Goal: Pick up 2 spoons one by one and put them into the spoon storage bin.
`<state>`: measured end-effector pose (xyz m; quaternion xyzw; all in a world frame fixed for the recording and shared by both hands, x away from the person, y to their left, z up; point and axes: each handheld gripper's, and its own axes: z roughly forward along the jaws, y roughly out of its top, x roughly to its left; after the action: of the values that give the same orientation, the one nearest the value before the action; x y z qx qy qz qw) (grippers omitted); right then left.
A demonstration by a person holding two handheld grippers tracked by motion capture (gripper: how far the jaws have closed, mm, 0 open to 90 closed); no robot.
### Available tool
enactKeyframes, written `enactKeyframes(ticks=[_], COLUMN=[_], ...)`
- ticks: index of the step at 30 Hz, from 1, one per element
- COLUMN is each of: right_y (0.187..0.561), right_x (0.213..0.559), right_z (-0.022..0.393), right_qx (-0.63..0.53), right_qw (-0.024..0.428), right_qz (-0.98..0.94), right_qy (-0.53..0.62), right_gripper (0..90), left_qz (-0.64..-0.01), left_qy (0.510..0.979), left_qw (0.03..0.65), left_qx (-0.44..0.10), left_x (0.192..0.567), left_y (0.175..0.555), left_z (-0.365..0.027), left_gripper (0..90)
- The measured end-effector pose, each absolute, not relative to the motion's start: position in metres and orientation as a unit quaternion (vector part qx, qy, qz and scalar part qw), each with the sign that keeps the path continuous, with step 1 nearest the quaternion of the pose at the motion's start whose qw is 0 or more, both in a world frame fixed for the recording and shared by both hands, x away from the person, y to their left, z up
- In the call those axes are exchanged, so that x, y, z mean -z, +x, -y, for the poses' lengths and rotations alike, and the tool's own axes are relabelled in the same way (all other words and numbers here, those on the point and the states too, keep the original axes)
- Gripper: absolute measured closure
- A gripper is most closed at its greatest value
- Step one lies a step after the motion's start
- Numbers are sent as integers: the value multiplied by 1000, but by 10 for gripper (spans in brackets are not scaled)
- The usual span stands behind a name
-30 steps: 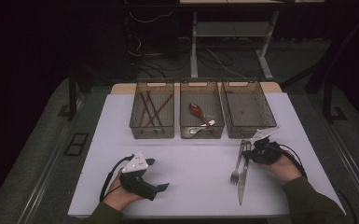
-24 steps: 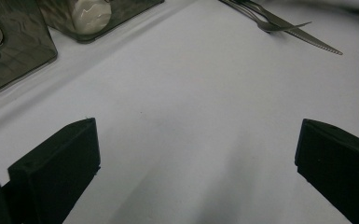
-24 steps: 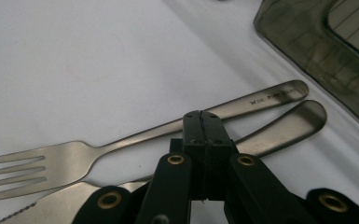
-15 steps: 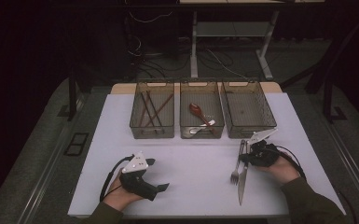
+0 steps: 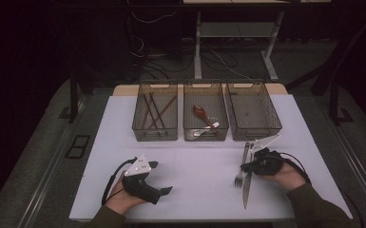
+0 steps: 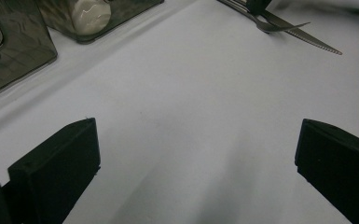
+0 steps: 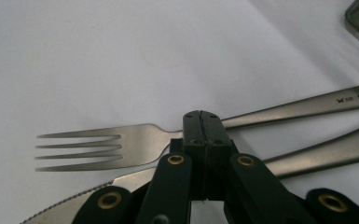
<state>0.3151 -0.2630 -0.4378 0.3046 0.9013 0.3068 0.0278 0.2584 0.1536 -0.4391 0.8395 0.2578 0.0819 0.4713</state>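
A steel fork (image 5: 240, 178) and a serrated knife (image 5: 245, 192) lie side by side on the white table (image 5: 195, 161), at the right. My right gripper (image 5: 244, 167) is shut, its tips resting over the two pieces. In the right gripper view the closed jaws (image 7: 200, 116) meet just above the fork's neck (image 7: 135, 144), with the knife (image 7: 307, 156) beneath them; nothing shows between the pads. My left gripper (image 5: 160, 178) rests near the front left edge, open. Its jaws (image 6: 196, 140) stand wide over bare table, and the fork (image 6: 270, 23) and knife (image 6: 307, 39) lie far off.
Three smoky plastic bins stand in a row at the back. The left bin (image 5: 155, 130) holds dark chopsticks, the middle bin (image 5: 205, 133) a red spoon (image 5: 200, 112) and a white spoon, and the right bin (image 5: 254, 130) has nothing visible inside.
My right gripper has slid a little toward the near edge along the fork and knife. The left gripper has stayed put.
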Motion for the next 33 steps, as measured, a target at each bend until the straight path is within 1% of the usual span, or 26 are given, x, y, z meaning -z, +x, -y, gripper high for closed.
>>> enactKeyframes(ticks=[6, 13, 23, 33], right_y=[316, 316, 322, 336], right_x=[439, 440, 441, 443], right_z=[260, 253, 237, 221], right_qx=[-315, -327, -336, -346], right_qw=[27, 15, 21, 24], right_qz=[-898, -896, -895, -891], right_qy=[307, 299, 294, 294], right_gripper=[893, 893, 893, 893], left_qz=[-257, -255, -256, -255], left_qy=[840, 842, 842, 843], left_qw=[471, 468, 468, 467], left_qx=[-82, -82, -82, -81], left_x=[439, 439, 439, 440], left_y=[258, 259, 259, 259], left_z=[-153, -153, -153, -153], left_gripper=[0, 0, 0, 0])
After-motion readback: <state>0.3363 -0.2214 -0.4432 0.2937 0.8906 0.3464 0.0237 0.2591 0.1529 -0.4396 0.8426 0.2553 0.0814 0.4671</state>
